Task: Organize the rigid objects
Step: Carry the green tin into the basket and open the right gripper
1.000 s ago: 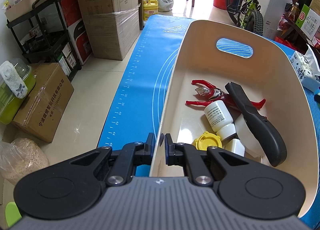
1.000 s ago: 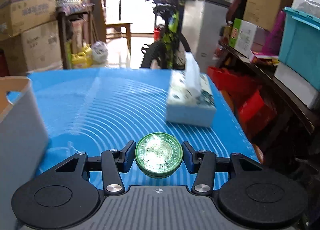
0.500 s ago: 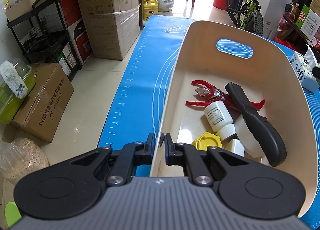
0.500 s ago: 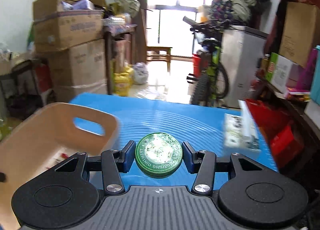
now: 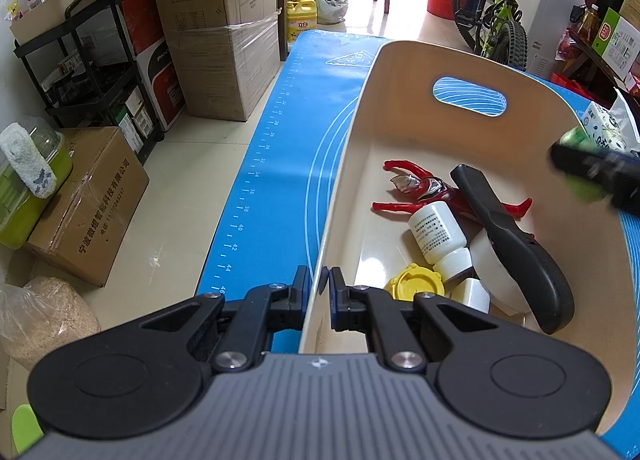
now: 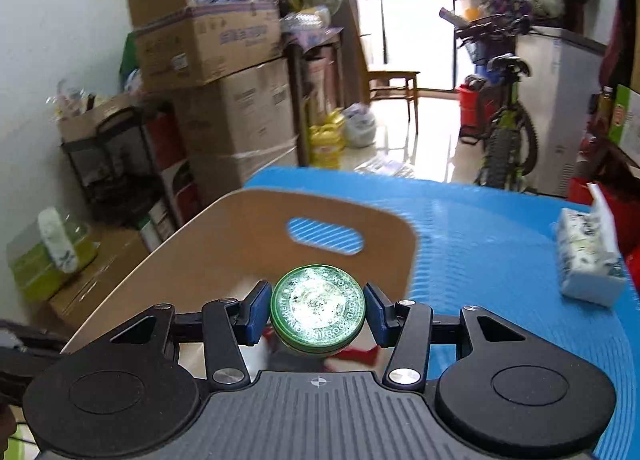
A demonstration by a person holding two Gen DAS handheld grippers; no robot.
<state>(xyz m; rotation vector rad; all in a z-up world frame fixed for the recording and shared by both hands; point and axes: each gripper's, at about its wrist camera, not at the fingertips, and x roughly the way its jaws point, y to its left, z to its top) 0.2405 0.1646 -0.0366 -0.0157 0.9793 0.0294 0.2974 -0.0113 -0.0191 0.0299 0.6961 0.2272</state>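
Note:
My left gripper point(image 5: 319, 288) is shut on the near rim of a cream bin point(image 5: 400, 72) that stands on the blue mat point(image 5: 280, 164). Inside the bin lie a red toy figure point(image 5: 432, 190), a black handled tool point(image 5: 516, 248), a white bottle point(image 5: 438, 234), a yellow lid point(image 5: 414, 282) and other white containers. My right gripper point(image 6: 318, 310) is shut on a round green tin point(image 6: 318, 308) and hangs over the bin point(image 6: 224, 244). In the left wrist view the right gripper point(image 5: 596, 172) shows blurred at the bin's right edge with the green tin point(image 5: 576, 136).
A tissue box point(image 6: 588, 264) sits on the mat to the right of the bin. Cardboard boxes point(image 5: 224, 40), a black rack point(image 5: 80, 72) and a green container point(image 5: 28, 184) stand on the floor left of the table. A bicycle point(image 5: 496, 20) is at the far end.
My right gripper carried the green tin leftward from the open mat to above the bin, and now shows in the left wrist view. The left gripper and the bin stayed still.

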